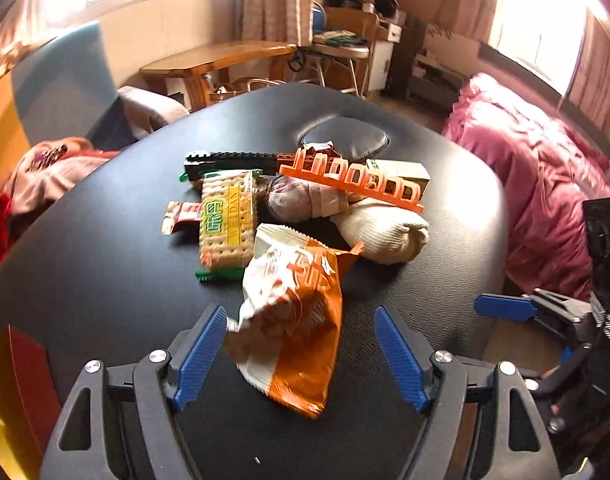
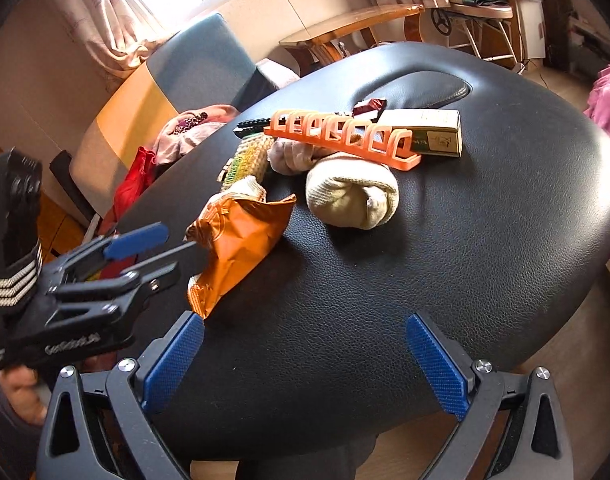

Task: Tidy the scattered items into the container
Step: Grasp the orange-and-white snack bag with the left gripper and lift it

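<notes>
An orange and white snack bag lies crumpled on the black padded table, between the wide-apart fingers of my left gripper. The gripper is open, and its left pad touches the bag's edge. Behind the bag are a cracker packet, an orange slotted rack, a rolled cream sock, a grey sock bundle and a tan box. My right gripper hangs open over bare table with nothing in it. I see no container.
A black toothed strip and small wrappers lie at the pile's back and left. A pink blanket is on the right, clothes on the left and wooden furniture behind. A red and yellow object sits at the lower left.
</notes>
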Tool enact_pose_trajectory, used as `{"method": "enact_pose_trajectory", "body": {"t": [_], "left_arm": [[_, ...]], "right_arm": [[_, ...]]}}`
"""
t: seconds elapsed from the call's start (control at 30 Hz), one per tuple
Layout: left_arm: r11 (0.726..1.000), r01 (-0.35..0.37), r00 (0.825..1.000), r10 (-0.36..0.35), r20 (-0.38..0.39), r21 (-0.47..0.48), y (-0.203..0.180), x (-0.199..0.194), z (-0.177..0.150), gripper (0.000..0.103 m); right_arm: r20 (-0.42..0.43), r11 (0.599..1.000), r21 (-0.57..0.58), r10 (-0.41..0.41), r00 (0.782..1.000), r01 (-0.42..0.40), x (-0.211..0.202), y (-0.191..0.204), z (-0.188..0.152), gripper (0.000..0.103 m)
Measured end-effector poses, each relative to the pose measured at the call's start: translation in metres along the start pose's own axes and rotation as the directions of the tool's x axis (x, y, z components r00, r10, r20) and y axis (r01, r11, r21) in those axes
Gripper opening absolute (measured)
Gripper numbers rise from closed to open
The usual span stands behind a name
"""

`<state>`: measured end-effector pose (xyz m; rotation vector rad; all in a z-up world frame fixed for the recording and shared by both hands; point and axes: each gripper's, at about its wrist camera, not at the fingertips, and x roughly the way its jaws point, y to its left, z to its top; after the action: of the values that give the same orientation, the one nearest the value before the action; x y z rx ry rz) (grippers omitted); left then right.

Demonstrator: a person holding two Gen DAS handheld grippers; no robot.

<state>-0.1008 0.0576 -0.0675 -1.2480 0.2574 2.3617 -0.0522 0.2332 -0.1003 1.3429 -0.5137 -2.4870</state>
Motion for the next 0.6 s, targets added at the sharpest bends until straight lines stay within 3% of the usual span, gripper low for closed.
{"method": "enact_pose_trajectory", "body": {"t": [0.3,0.37,0.6], "left_arm": [[0.999,0.03,0.996,-0.029,-0.083,0.015,0.005,0.034,0.005,0.077],[1.0,0.018,0.995,-0.017,-0.094,0.011,0.006,0.04,0.001,0.071],[0.996,-0.022,0.998,0.017,-0.061,-0.083,0.016,0.026,-0.025,0.063]], "right_arm": [[0.001,1.0,0.001,-0.009,1.0,0.009,0.007,-0.004,0.003,0.102],[-0.003,1.0,-0.001,-0.016,1.0,0.016,0.009,-0.004,0.002,0.102],[0.012,1.0,-0.005,-0.005,1.0,0.005,0.008,-0.003,0.003,0.103]]}}
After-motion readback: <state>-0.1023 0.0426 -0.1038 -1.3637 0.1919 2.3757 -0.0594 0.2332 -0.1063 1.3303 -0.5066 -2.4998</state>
